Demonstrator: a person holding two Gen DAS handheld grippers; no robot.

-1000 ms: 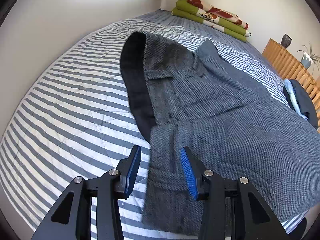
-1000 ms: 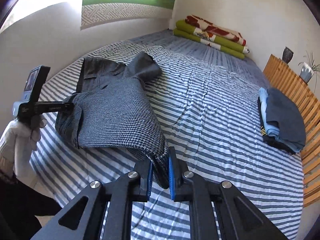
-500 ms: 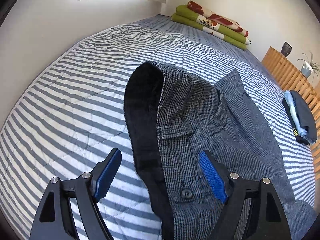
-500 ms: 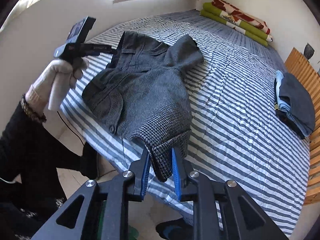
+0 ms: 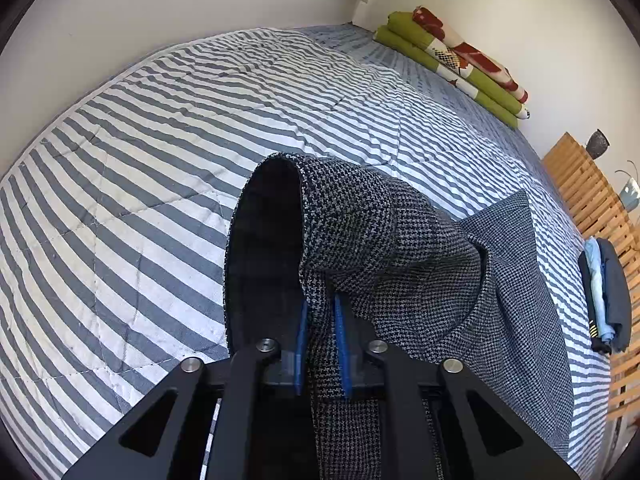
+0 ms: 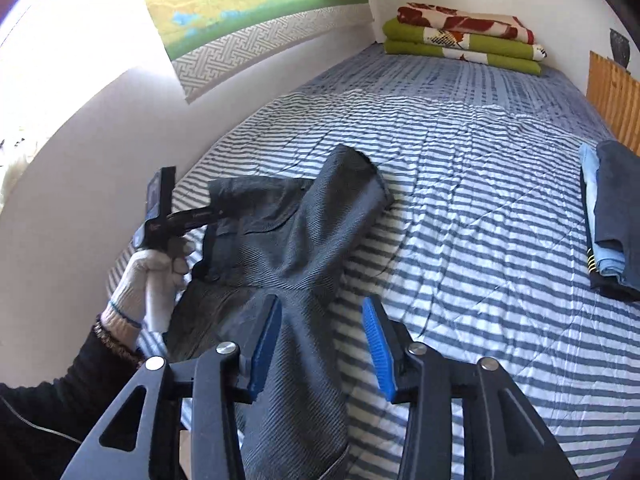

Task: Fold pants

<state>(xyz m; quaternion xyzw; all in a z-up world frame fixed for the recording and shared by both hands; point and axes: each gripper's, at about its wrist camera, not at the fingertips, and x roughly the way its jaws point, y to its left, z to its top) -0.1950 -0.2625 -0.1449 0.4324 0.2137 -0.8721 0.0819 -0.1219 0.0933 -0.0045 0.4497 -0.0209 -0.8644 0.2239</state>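
Note:
Grey houndstooth pants (image 5: 384, 236) lie on the striped bed, dark lining showing at the waistband. My left gripper (image 5: 320, 340) is shut on the waistband edge, which rises in a hump in front of it. In the right wrist view the pants (image 6: 304, 232) stretch from the bed's near edge to a folded leg end pointing away. My right gripper (image 6: 324, 344) is open, its blue pads apart over the cloth near the bed's edge. The left gripper (image 6: 188, 216), held in a white-gloved hand (image 6: 152, 280), grips the waistband at the left.
The striped bedspread (image 5: 168, 160) runs to the white wall on the left. Folded green and red blankets (image 6: 460, 40) lie at the far end. A stack of folded clothes (image 6: 612, 216) sits at the right by a wooden slatted rail (image 5: 592, 196).
My left gripper went from open to shut on the waistband. My right gripper let go of the pant hem and now stands open over the cloth.

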